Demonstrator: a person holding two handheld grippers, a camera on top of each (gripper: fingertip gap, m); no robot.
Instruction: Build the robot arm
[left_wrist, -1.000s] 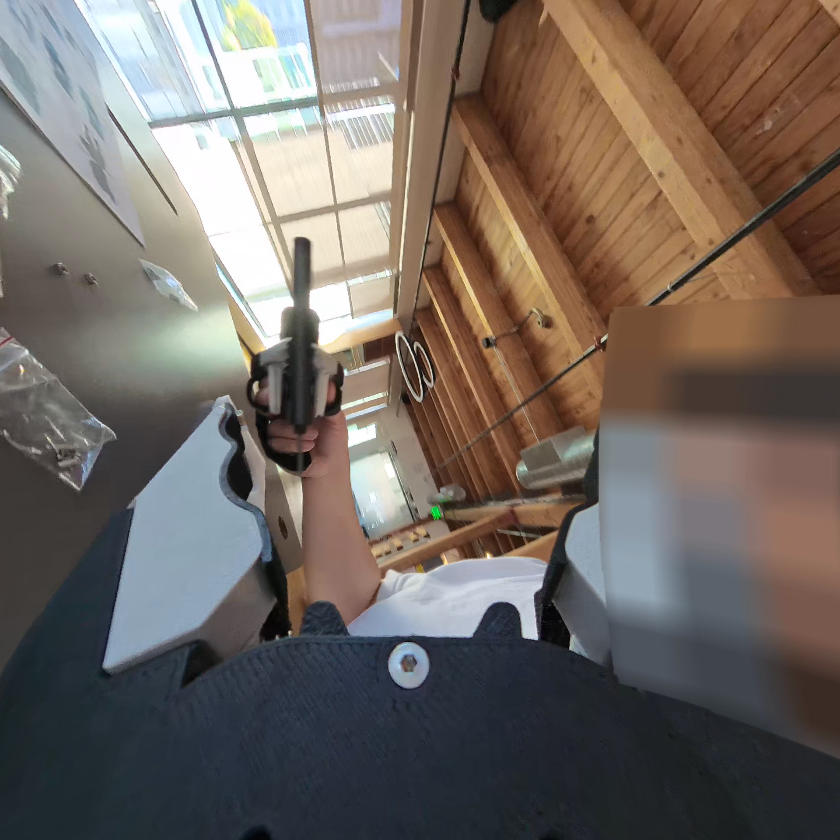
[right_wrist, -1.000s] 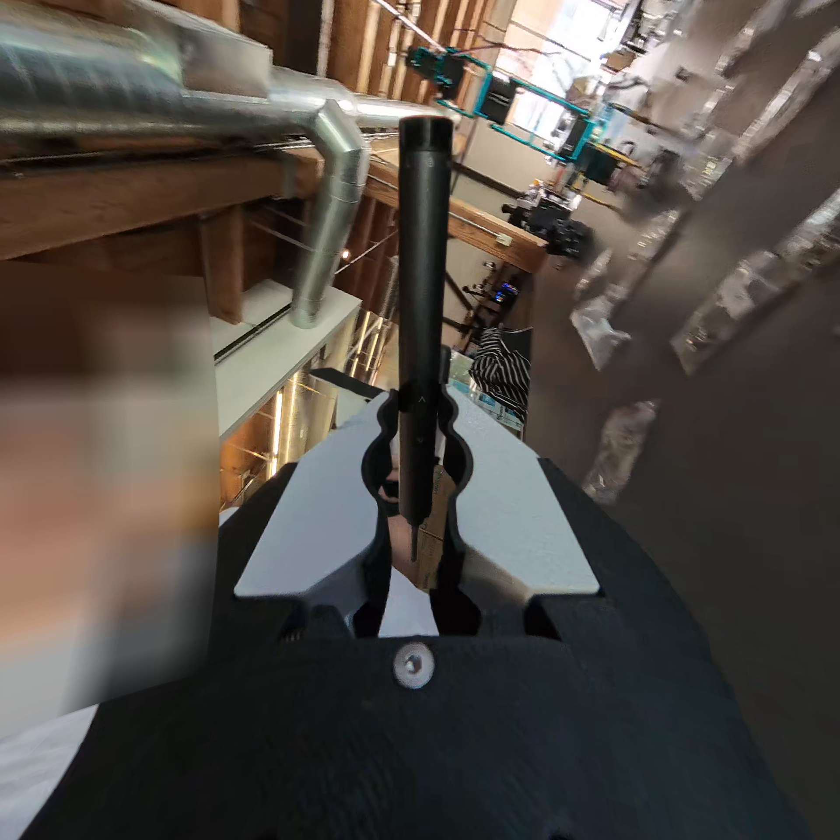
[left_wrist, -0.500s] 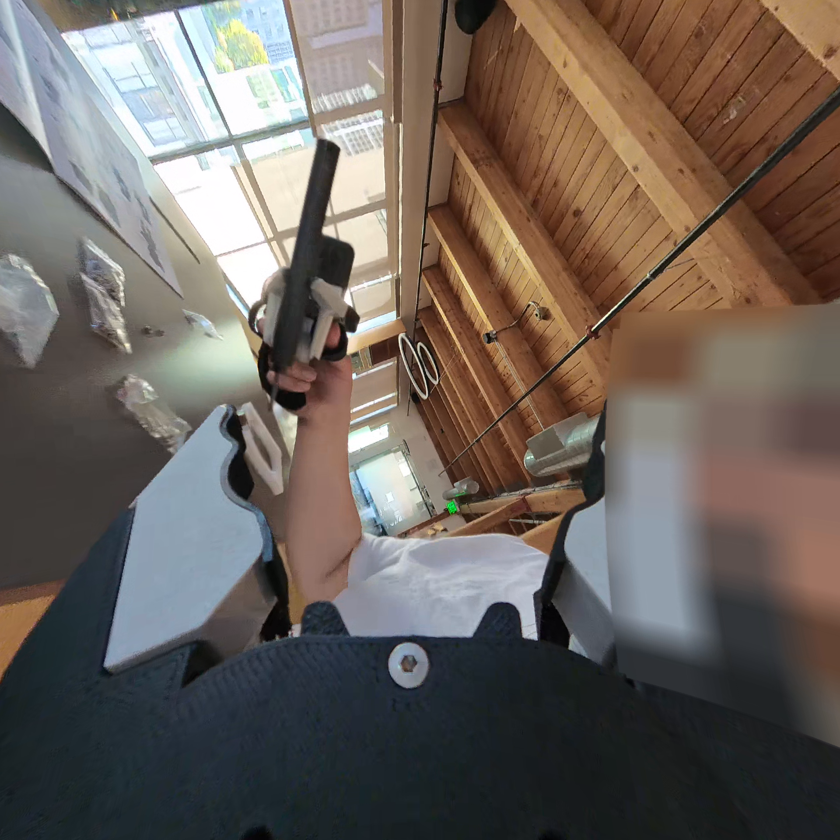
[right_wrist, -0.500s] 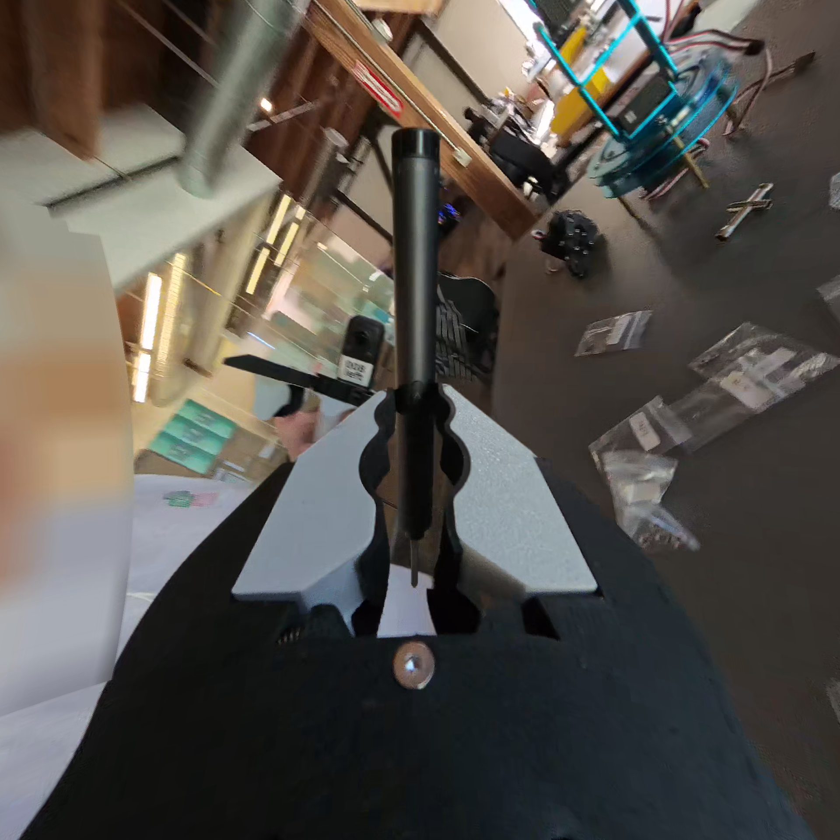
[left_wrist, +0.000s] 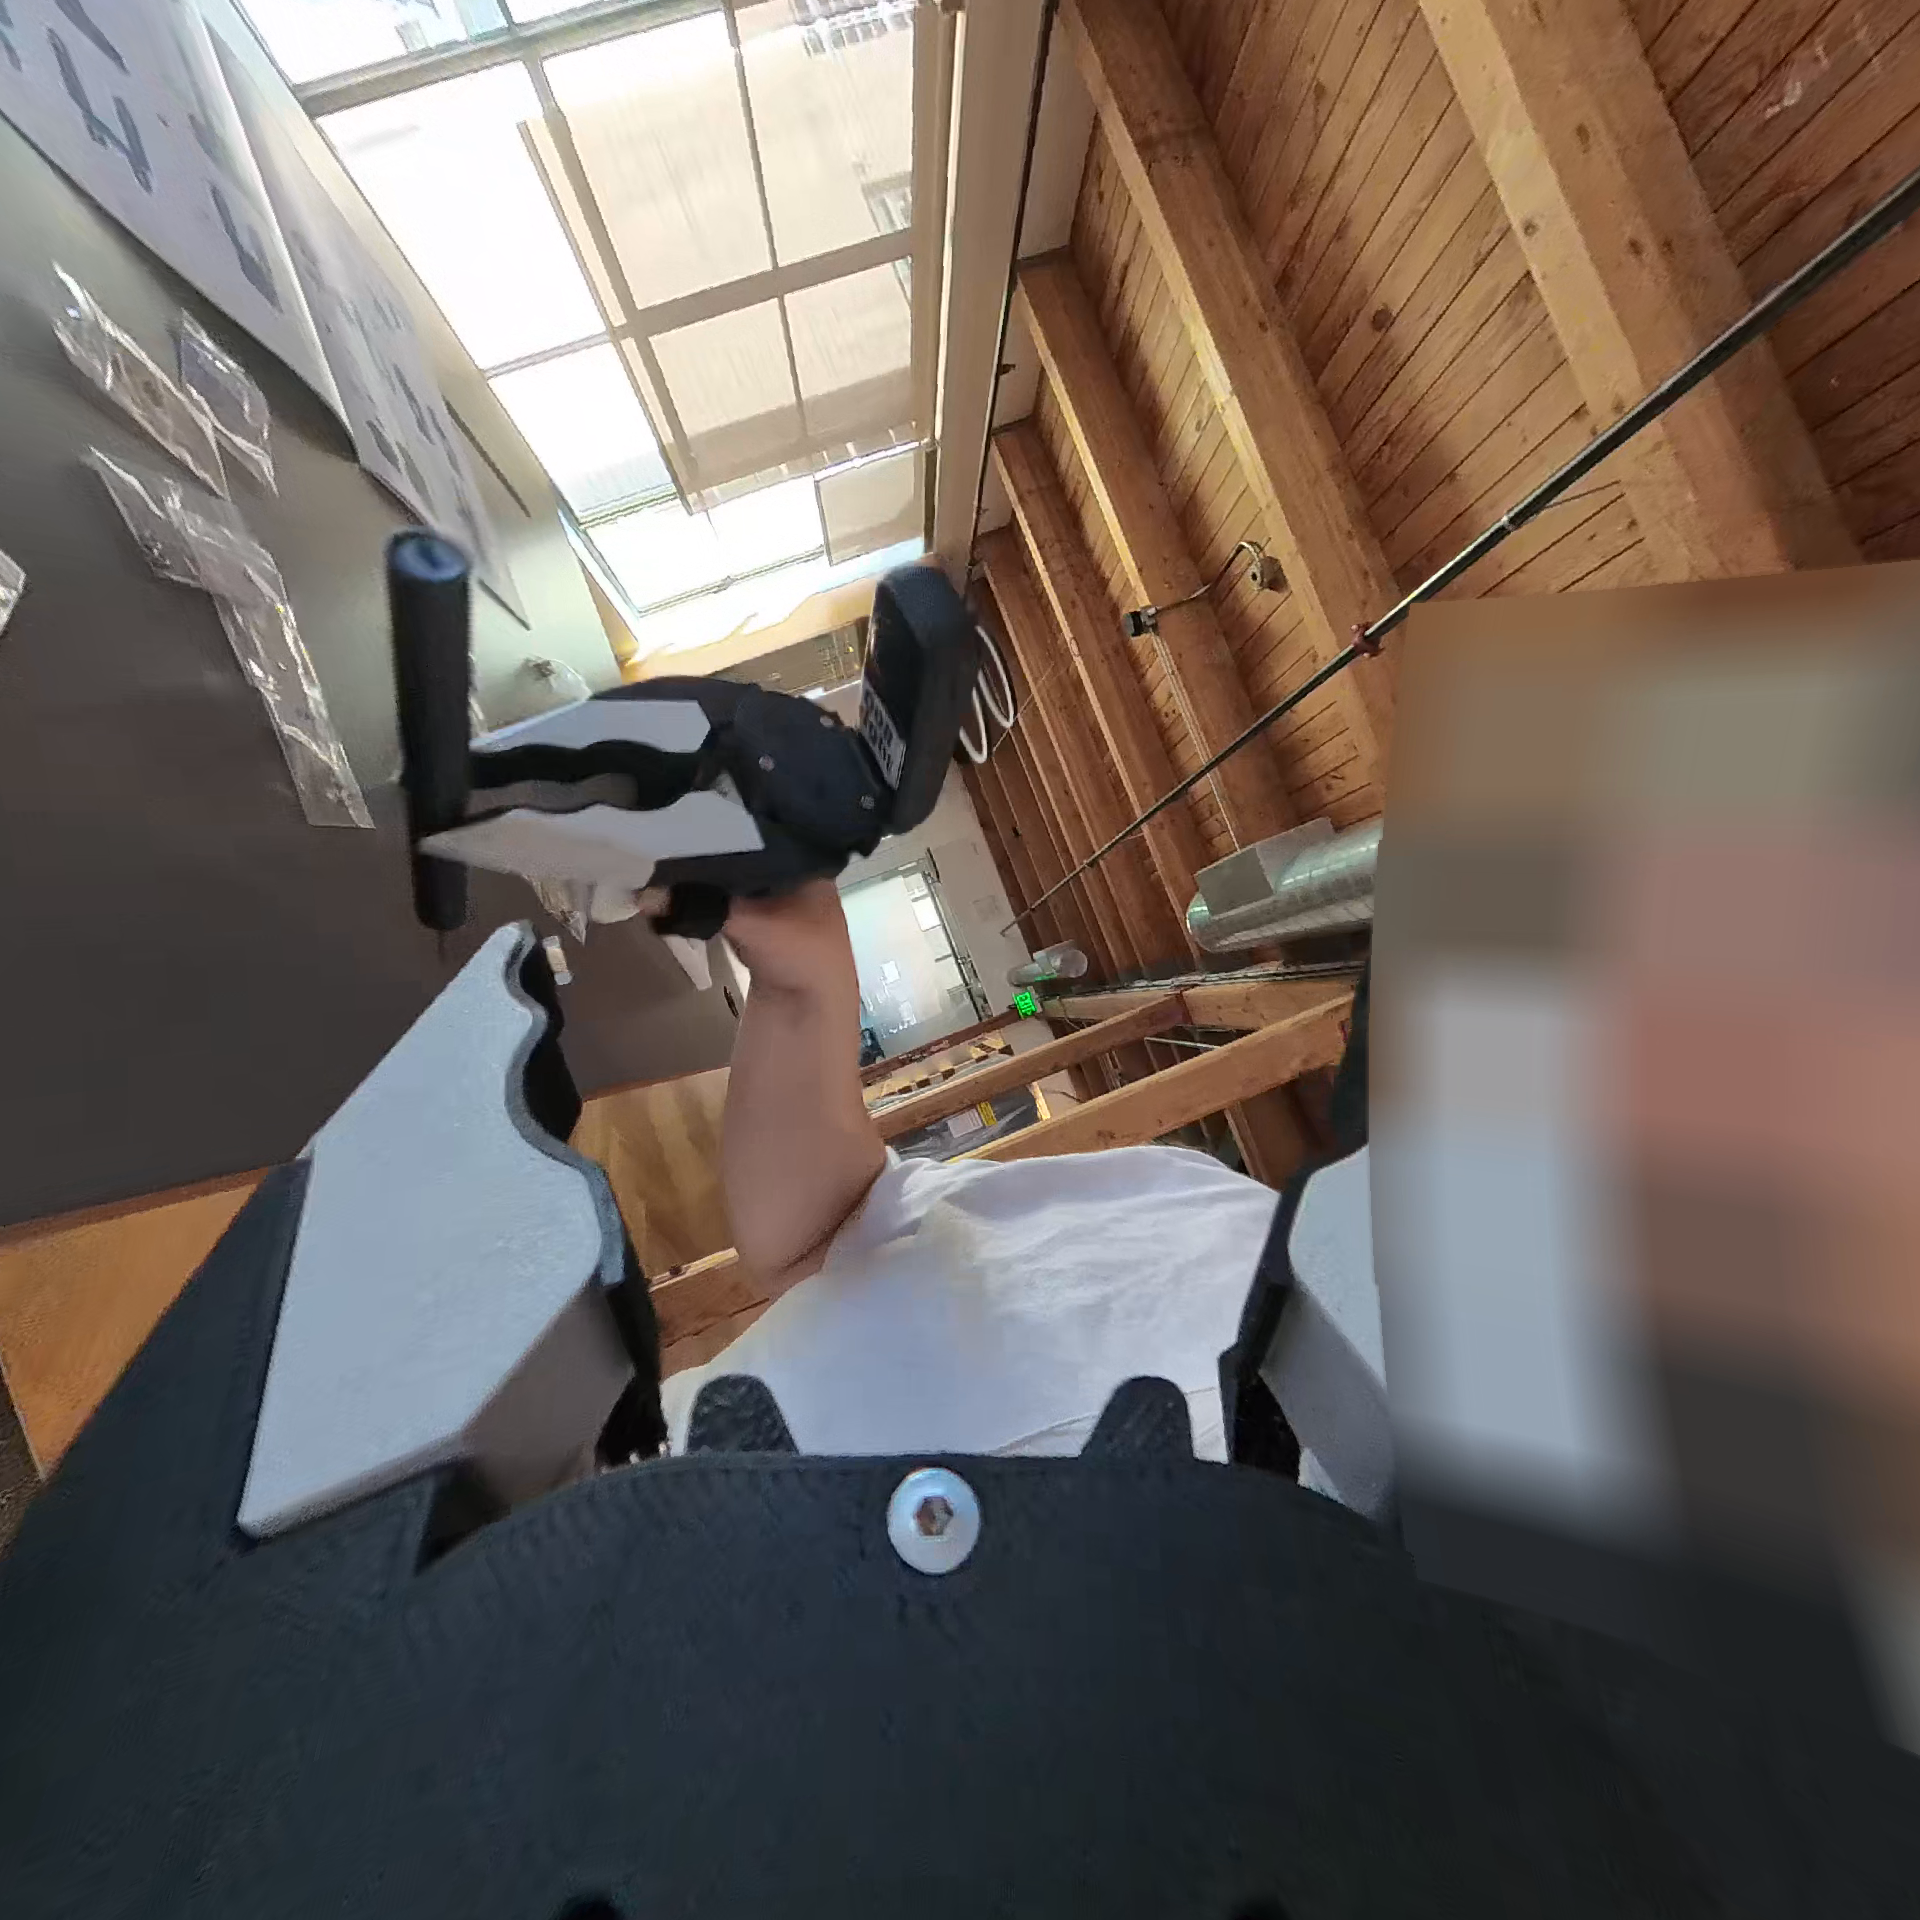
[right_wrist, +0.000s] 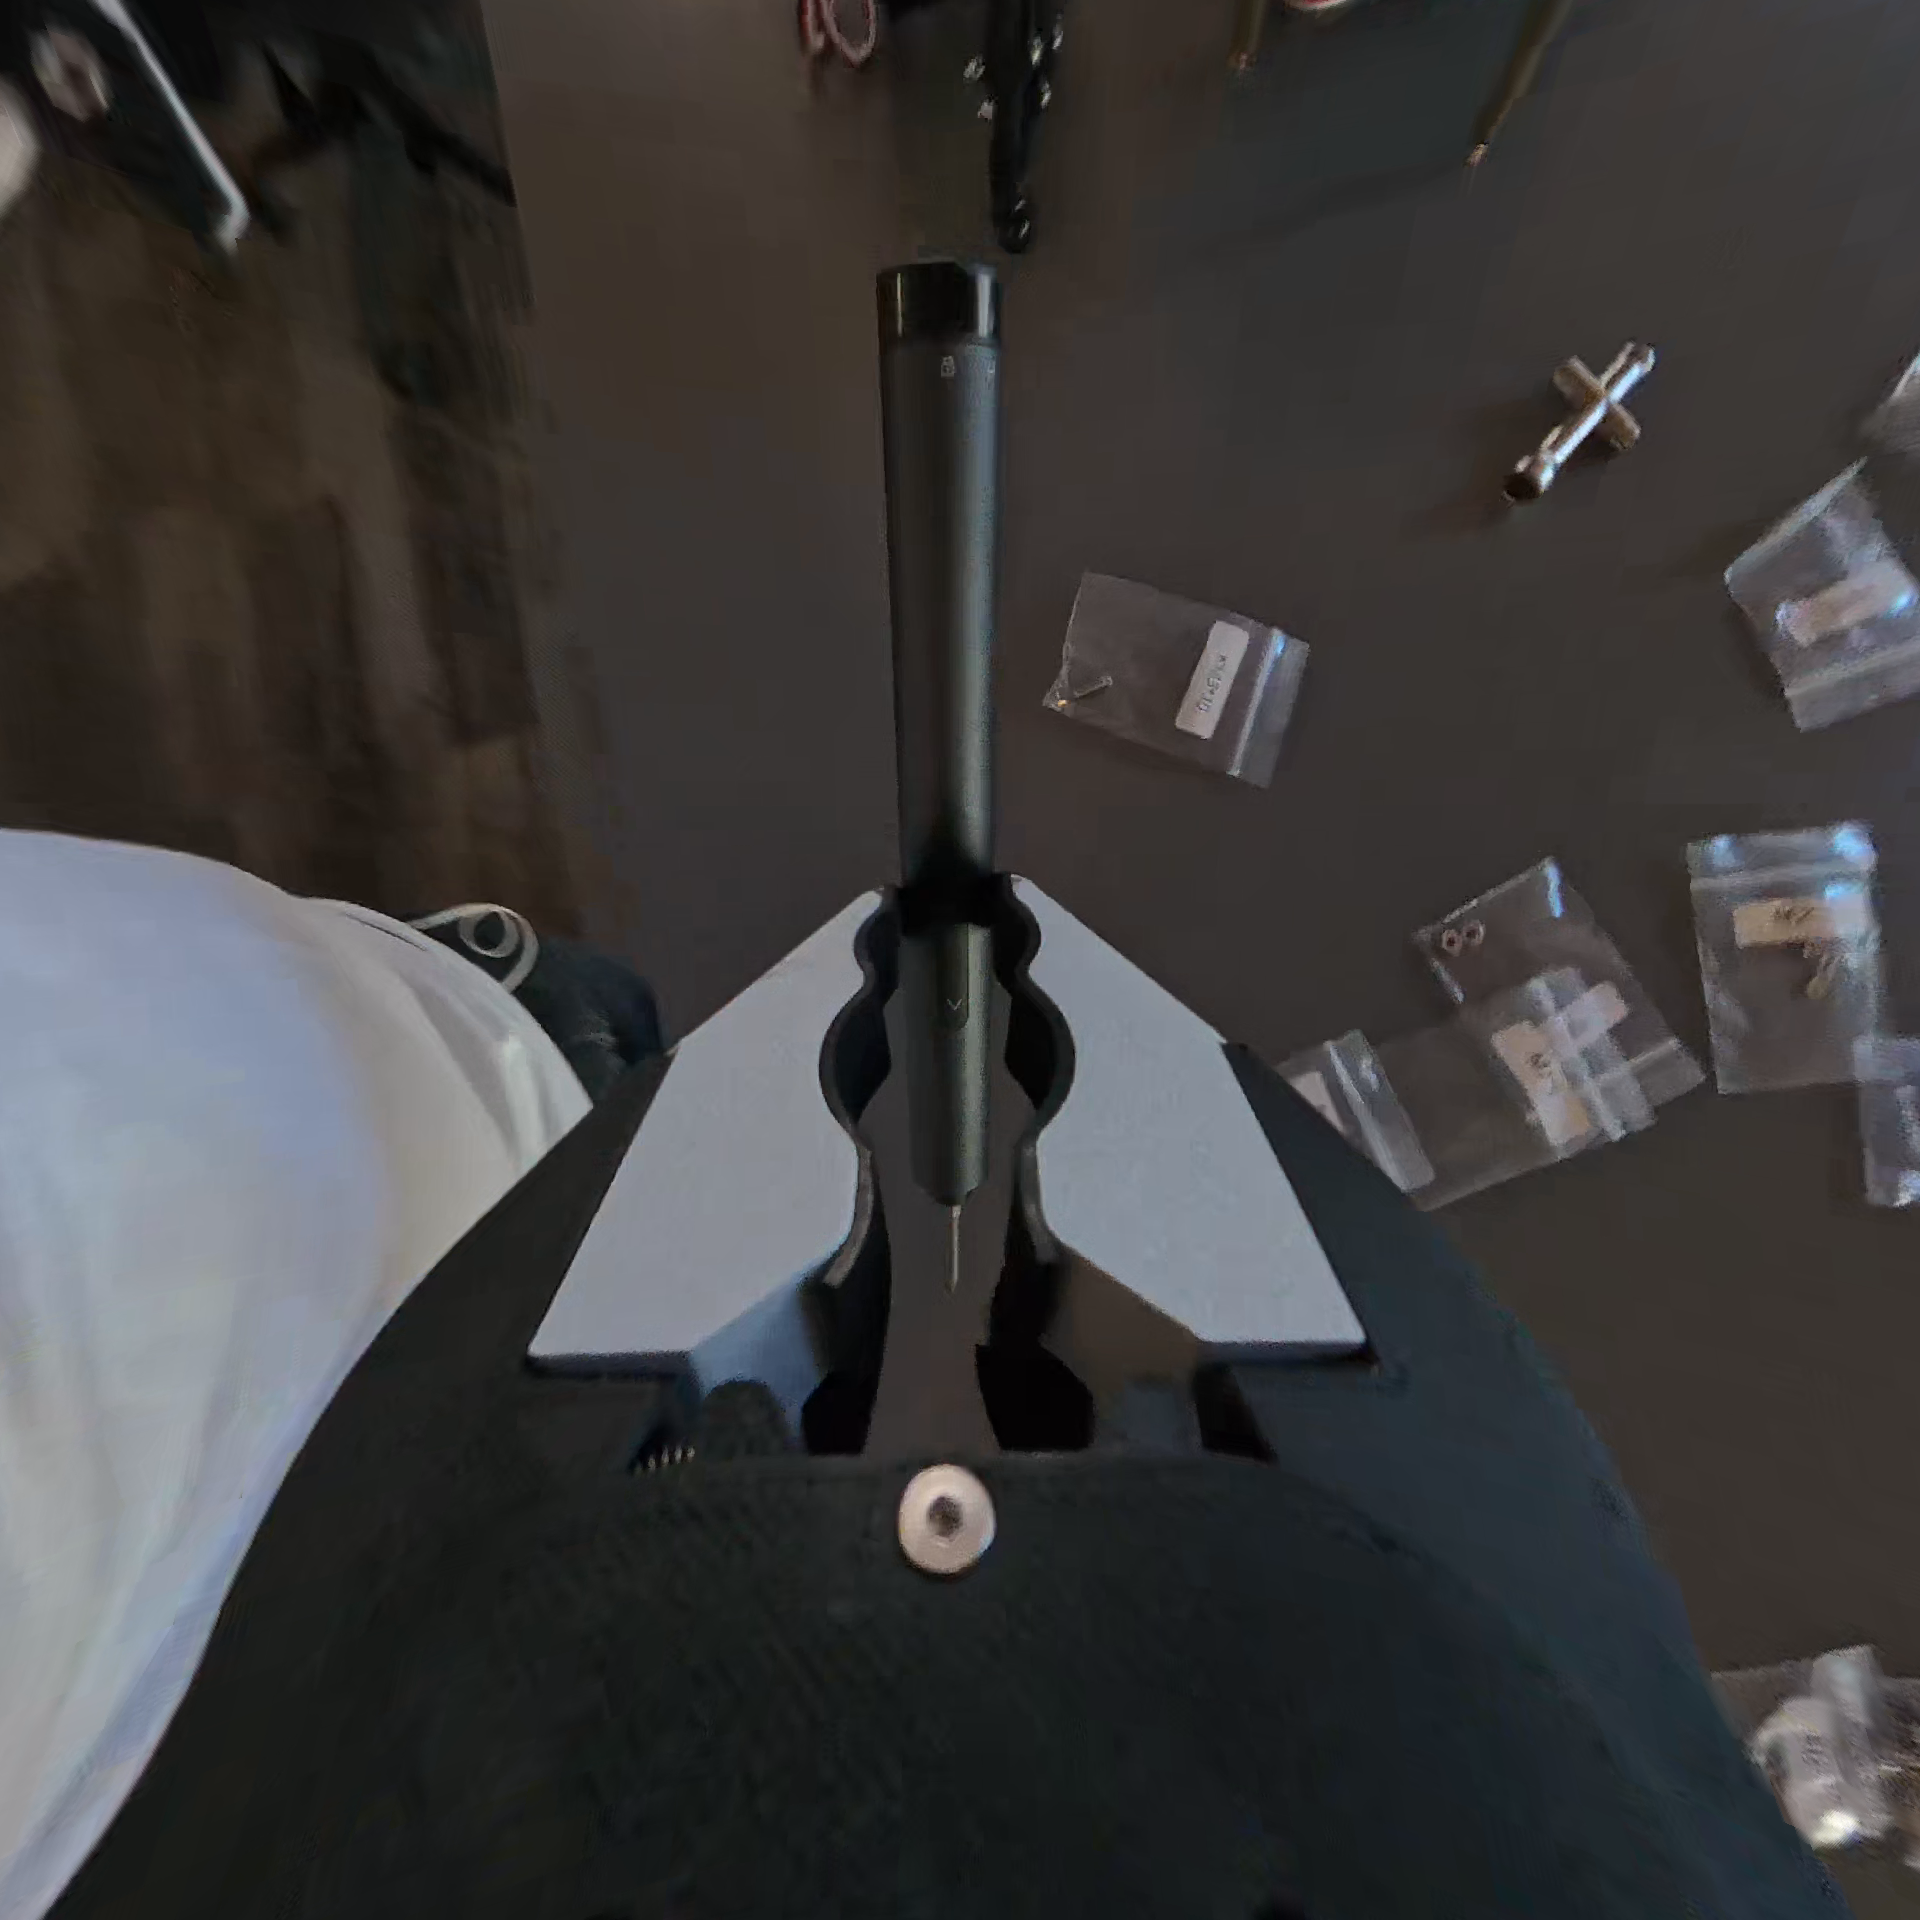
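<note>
Right gripper (right_wrist: 951, 914) is pinching one black electric screwdriver (right_wrist: 940, 623), bit pointing back at the camera. To the screwdriver's right on the dark table (right_wrist: 727, 520): one metal cross wrench (right_wrist: 1579, 421) and roughly eight small plastic bags (right_wrist: 1179, 675). Left gripper (left_wrist: 904, 1247) has its jaws spread wide, holding nothing.

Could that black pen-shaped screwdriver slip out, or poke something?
It might. The right gripper pinches the black screwdriver only at its fingertips, with most of the handle sticking out past them, so a bump could tip or drop it. Its thin bit points back between the fingers toward the gripper body and could scrape it if the tool slides. The small clear bags lie loose on the dark table, so a falling tool could scatter them.
</note>
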